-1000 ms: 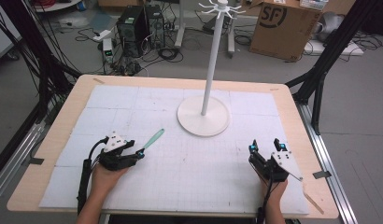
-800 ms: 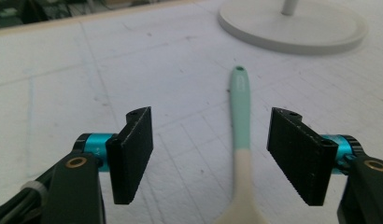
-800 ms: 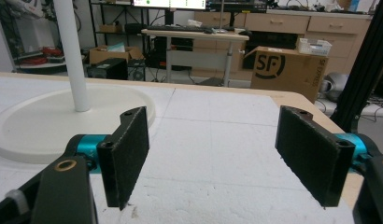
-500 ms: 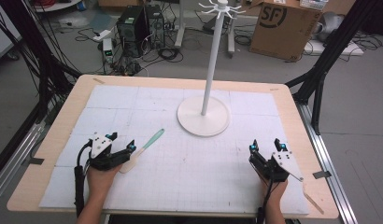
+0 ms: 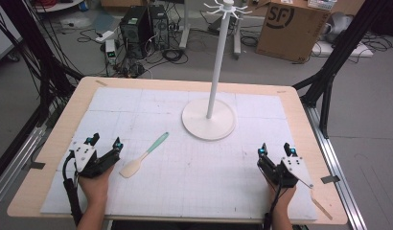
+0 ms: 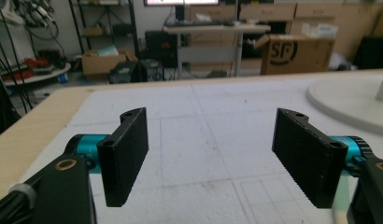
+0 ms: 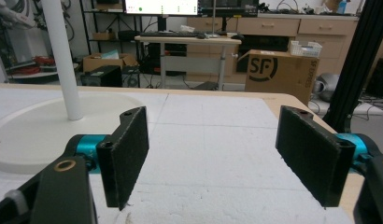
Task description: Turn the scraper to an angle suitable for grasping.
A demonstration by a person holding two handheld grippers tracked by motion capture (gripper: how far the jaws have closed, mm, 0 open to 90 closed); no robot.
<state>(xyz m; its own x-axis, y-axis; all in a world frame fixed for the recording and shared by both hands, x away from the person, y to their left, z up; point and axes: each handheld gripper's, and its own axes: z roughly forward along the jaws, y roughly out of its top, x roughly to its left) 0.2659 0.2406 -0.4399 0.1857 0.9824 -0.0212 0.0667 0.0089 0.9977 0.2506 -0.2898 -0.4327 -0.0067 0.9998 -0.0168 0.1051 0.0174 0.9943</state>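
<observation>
A spatula (image 5: 144,155) with a teal handle and a cream blade lies flat on the white mat (image 5: 194,177), left of the middle. My left gripper (image 5: 106,142) rests just left of the blade, open, with nothing between its jaws. In the left gripper view, that gripper (image 6: 217,154) stands wide open over bare mat. My right gripper (image 5: 275,149) sits near the front right of the mat, open and holding nothing. The right gripper view shows it (image 7: 217,154) open too. A white stand with a round base (image 5: 208,120) and a tall pole (image 5: 217,62) rises at the mat's far middle.
The stand's base (image 6: 348,100) lies ahead and to the right of my left gripper, and its base (image 7: 35,135) and pole (image 7: 63,60) lie ahead and to the left of my right gripper. A thin wooden strip (image 5: 321,206) lies at the front right corner. Black frame struts (image 5: 329,72) flank the table.
My left gripper has drawn back to the left, away from the spatula, whose blade now lies fully uncovered on the mat. The right gripper has stayed put.
</observation>
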